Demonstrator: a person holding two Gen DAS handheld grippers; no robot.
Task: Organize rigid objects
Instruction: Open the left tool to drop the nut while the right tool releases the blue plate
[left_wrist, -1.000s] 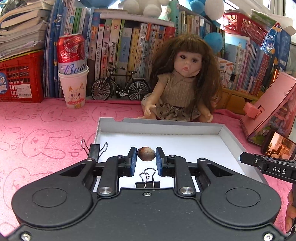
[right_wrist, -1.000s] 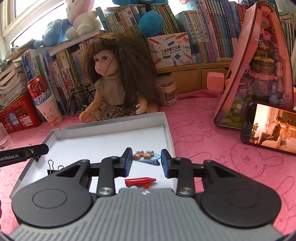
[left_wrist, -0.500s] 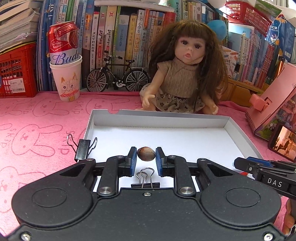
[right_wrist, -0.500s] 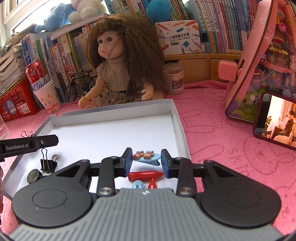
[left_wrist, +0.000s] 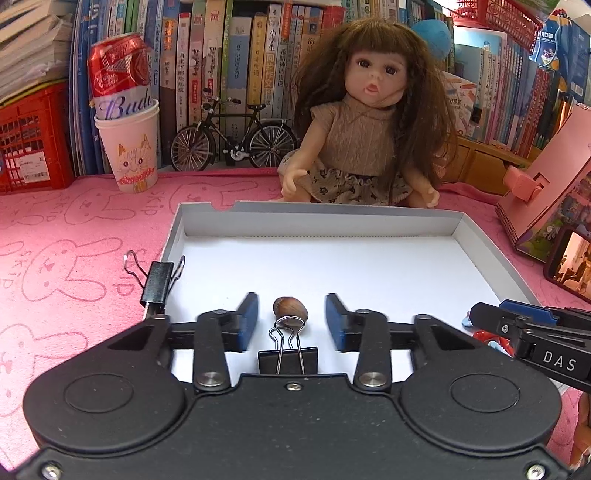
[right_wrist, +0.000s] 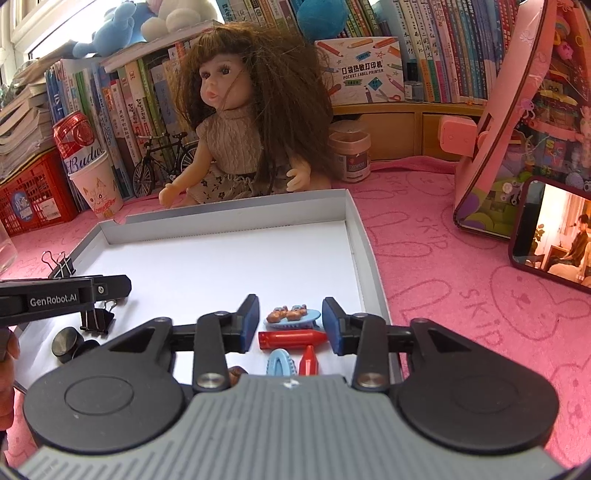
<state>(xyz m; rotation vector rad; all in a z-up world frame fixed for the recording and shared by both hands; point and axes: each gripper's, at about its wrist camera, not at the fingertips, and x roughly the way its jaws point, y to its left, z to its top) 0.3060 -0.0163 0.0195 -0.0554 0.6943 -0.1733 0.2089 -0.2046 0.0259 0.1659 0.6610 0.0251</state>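
Note:
A shallow white tray (left_wrist: 484, 251) lies on the pink cloth. My left gripper (left_wrist: 291, 319) is open over its near left part. A brown nut (left_wrist: 290, 309) lies on the tray floor between the fingers, untouched, with a black binder clip (left_wrist: 288, 360) just in front. A second binder clip (left_wrist: 158, 282) sits on the tray's left rim. My right gripper (right_wrist: 290, 320) is open over the near right part, above a blue hair clip with brown bears (right_wrist: 292, 315), a red crayon-shaped piece (right_wrist: 291, 339), a smaller blue clip (right_wrist: 280, 363) and a small red piece (right_wrist: 307, 362).
A doll (left_wrist: 369, 125) sits behind the tray. A paper cup with a red can (left_wrist: 127, 144) and a toy bicycle (left_wrist: 234, 142) stand at the back left. A pink toy house (right_wrist: 532, 122) and a phone (right_wrist: 554, 240) are at the right. Black round pieces (right_wrist: 66, 343) lie at the tray's left.
My left gripper has opened and released the nut, which now rests on the tray. Both grippers drew back toward the tray's near edge. The right gripper has also opened wider.

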